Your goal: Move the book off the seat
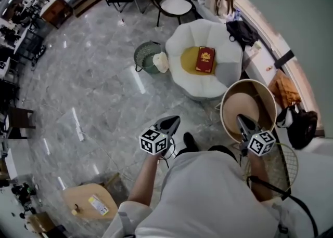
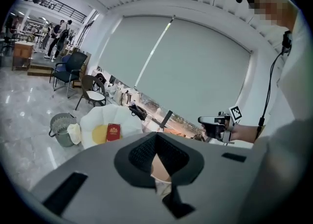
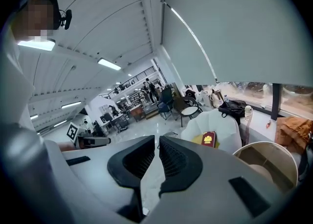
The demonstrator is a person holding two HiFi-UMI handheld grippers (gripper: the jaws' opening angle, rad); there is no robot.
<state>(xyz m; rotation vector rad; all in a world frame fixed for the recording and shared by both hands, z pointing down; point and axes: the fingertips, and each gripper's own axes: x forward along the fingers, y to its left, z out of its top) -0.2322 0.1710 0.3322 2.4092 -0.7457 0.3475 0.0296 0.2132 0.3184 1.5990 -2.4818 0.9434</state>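
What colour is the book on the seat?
Dark red with a gold emblem; clearest in the head view.

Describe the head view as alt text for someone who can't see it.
A red book lies on the yellow cushion of a white armchair. Nearer the camera, a person holds a left gripper and right gripper, both shut and empty, pointing toward it; a green bin stands beside the armchair.

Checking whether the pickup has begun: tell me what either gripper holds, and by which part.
Nothing is held. The left gripper and right gripper are both shut and empty; the book lies untouched on the seat.
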